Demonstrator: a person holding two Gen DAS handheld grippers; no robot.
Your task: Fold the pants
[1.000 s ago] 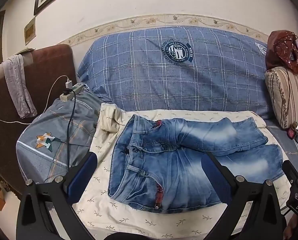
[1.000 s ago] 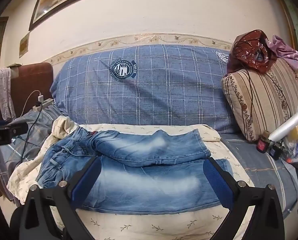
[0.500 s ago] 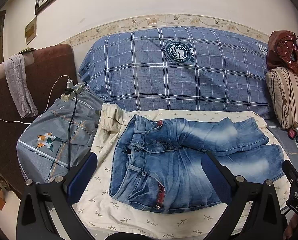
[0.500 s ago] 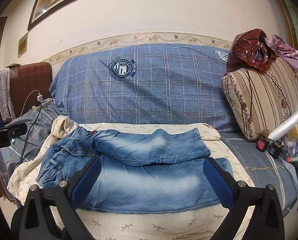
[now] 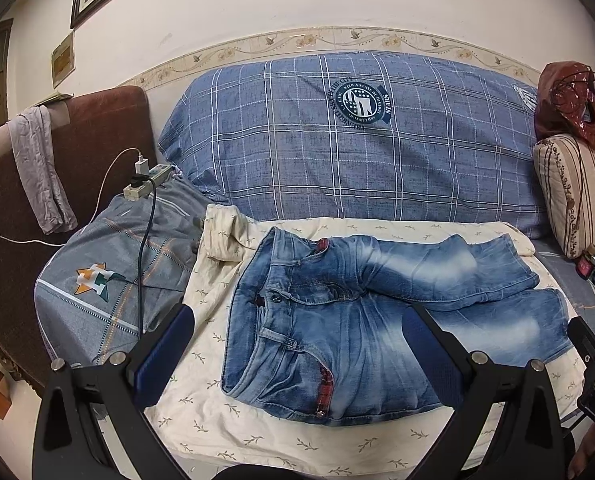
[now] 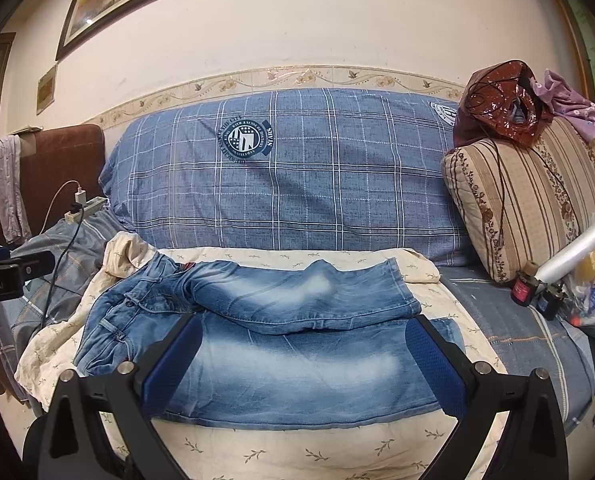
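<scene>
Jeans (image 5: 337, 320) flat on cream sheet (image 5: 217, 412), both grippers' fingers (image 5: 161, 360) (image 6: 433, 364) wide apart (nothing held)

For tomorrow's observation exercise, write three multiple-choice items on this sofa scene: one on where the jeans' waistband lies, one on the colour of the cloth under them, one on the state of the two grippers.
1. The waistband of the jeans lies toward:
A. the striped cushion
B. the power strip
C. the wall

2. The cloth under the jeans is:
A. cream with small sprigs
B. plain red
C. black

3. The left gripper and right gripper are:
A. both shut on denim
B. one open, one shut
C. both open, holding nothing

Answers: 1 B, the button end points to the strip's side. 2 A, pale cloth with leaf sprigs shows all round the denim. 3 C, in each view the jaws stand wide apart, with nothing gripped.
</scene>
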